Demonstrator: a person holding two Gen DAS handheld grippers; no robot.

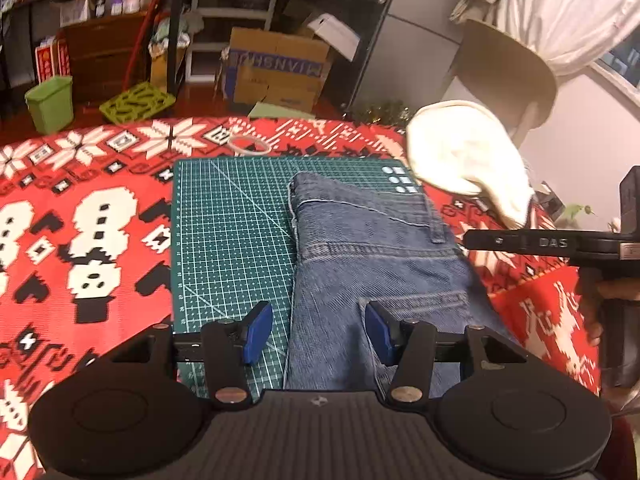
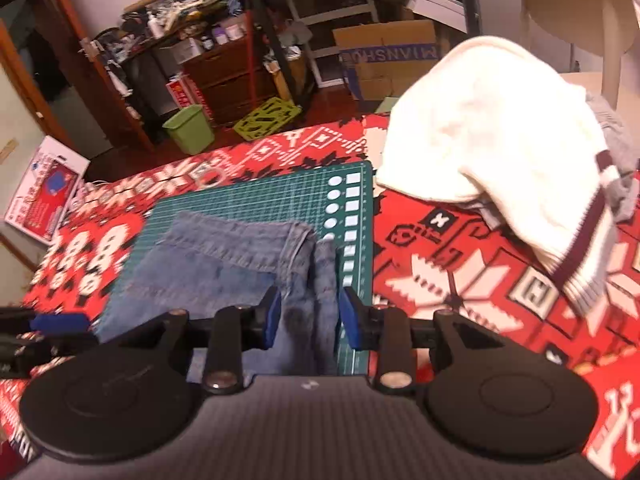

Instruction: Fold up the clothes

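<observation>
Folded blue jeans point(image 1: 372, 264) lie on a green cutting mat point(image 1: 232, 232), also seen in the right wrist view point(image 2: 224, 256). My left gripper point(image 1: 318, 332) is open, hovering over the near left edge of the jeans, nothing between its blue pads. My right gripper point(image 2: 308, 316) is open just above the jeans' right edge, with denim showing between the pads but not pinched. The right gripper's body also shows in the left wrist view point(image 1: 560, 244), at the right of the jeans.
A pile of white and grey clothes point(image 2: 500, 160) sits on the red patterned tablecloth point(image 2: 460, 280) right of the mat. A tape ring point(image 1: 248, 145) lies beyond the mat. A chair point(image 1: 504, 72), cardboard boxes point(image 1: 280, 68) and a green bin point(image 1: 50, 102) stand past the table.
</observation>
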